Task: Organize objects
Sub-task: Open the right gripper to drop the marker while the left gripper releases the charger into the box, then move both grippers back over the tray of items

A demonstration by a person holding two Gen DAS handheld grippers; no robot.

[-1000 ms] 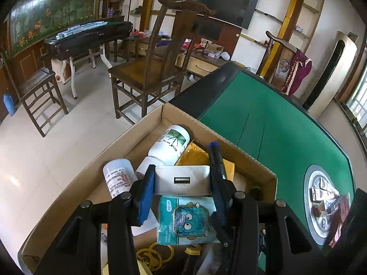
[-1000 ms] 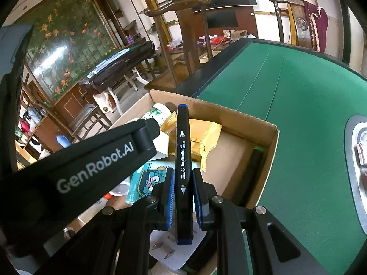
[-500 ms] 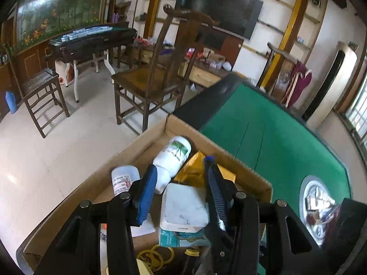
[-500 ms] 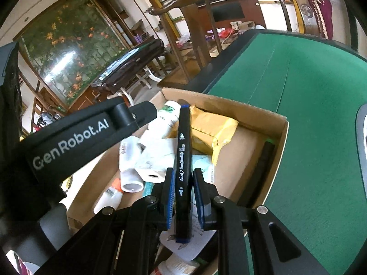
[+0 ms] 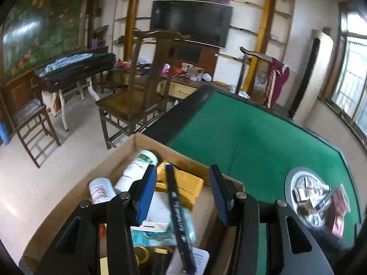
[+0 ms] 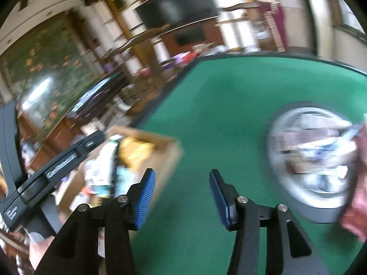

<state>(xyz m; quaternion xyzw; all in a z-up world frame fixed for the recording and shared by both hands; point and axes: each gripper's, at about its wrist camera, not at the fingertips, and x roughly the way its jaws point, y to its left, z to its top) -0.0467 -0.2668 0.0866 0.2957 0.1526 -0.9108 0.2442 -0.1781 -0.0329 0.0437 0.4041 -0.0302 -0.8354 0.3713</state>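
marker [image 5: 177, 210]: white lettering, unreadable | bottle [image 5: 140, 169]: green label | small bottle [image 5: 101, 190]: red print

We see a green felt-topped table [image 5: 252, 137] with a black padded edge. On it rest an open brown cardboard box [image 5: 128, 151] and a round silver tray [image 5: 289, 183].

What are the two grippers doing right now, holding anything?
Left gripper: open, holding nothing; the marker lies loose in the box below.
Right gripper: open and empty over the green table, having just opened.
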